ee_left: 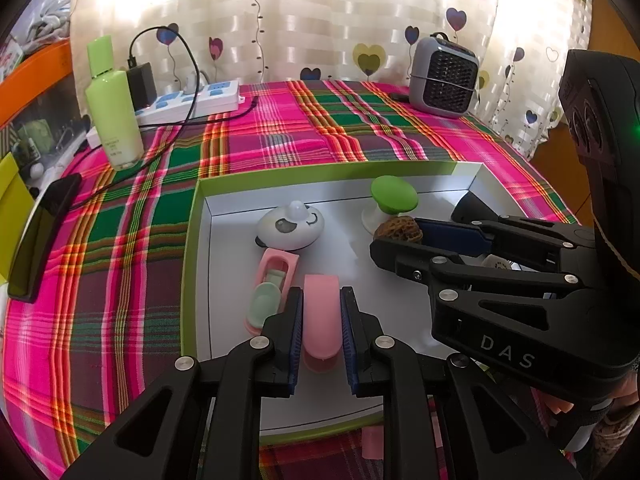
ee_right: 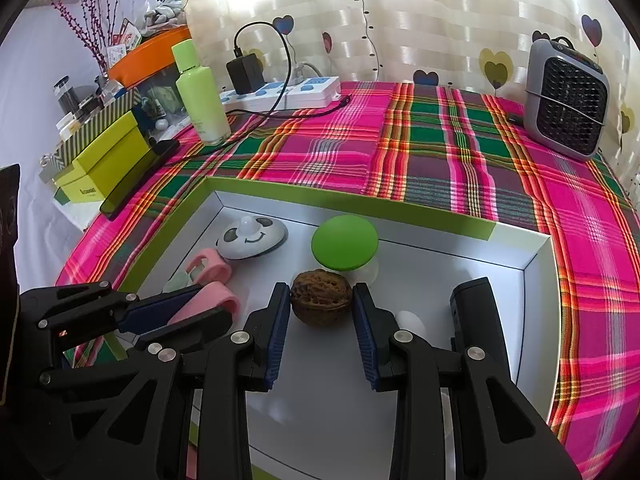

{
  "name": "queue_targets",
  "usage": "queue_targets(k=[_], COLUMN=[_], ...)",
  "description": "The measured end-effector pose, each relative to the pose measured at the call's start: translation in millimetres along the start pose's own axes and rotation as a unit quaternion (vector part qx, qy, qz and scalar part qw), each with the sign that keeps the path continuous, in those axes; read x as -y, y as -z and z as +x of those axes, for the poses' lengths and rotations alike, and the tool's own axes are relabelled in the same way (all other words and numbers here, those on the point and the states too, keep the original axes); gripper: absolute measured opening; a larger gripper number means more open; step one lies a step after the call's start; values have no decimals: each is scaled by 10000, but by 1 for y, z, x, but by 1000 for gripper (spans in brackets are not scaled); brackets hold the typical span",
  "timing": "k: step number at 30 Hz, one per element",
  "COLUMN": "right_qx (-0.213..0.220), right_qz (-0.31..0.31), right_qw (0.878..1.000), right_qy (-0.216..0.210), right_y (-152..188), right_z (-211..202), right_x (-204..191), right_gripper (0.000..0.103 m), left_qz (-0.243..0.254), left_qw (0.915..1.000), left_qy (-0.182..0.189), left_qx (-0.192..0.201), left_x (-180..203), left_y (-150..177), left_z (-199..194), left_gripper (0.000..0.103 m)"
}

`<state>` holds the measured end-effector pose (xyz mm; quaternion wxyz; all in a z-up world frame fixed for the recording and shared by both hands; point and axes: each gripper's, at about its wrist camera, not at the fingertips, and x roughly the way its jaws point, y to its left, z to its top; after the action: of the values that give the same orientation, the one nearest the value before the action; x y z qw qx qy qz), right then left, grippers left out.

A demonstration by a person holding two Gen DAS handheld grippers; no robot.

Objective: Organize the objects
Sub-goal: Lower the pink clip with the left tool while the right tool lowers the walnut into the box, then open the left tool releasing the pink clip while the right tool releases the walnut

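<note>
Inside the green-rimmed white tray (ee_left: 192,248), the left gripper (ee_left: 320,320) has its blue pads pressed against both sides of a pink oblong piece (ee_left: 320,320), clamped on it. The right gripper (ee_right: 322,312), marked "DAS" on its body, brackets one walnut (ee_right: 322,298); whether its pads touch the shell is hard to tell. Beyond lie one pink-and-mint case (ee_left: 272,284), one white smiley-faced gadget (ee_right: 250,238), one green mushroom-shaped knob (ee_right: 345,248) and a black device (ee_right: 474,312). The tray rests on a pink-green plaid cloth (ee_right: 440,152). Farther back stand one green bottle (ee_right: 202,92), a power strip (ee_right: 296,92), a grey fan heater (ee_right: 566,100), then heart-printed curtains (ee_right: 440,20).
</note>
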<state>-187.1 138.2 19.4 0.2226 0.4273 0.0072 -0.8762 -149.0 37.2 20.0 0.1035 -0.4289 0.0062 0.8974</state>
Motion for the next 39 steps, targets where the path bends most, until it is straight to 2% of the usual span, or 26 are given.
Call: queue_targets(k=[9,14,20,21,24,30,39], right_qx=[-28,-5,-3,4,40,101,137], right_qz=[29,79,104,113,177,181,276], right_qw=[10000,10000,9999,9999,9998,9998,9995], right_qy=[6,-5,10,12,-31,-47,-75], right_y=[0,-1,-1,-1,-2,-3,0], right_z=[0,-2,-4,-4,-7,-11,-16], right_x=[0,-1,-2,-2,-2,-4,-5], right_gripper=[33,33,33,34,45,45,46], left_qz=[-12,39,70,76,83,51,4], left_qw=[10000,10000,9999,9999,9999,10000,10000], left_qy=[2,56,56,48,40,-5,0], left_qx=[-10,-28,-55,-61,-65,-48,-15], left_x=[0,2,4,5,6,6,7], left_y=[0,3,6,6,7,7,9], left_z=[0,0,0,0,-2,-6,-14], left_gripper=[17,25,27,27,29,35,37])
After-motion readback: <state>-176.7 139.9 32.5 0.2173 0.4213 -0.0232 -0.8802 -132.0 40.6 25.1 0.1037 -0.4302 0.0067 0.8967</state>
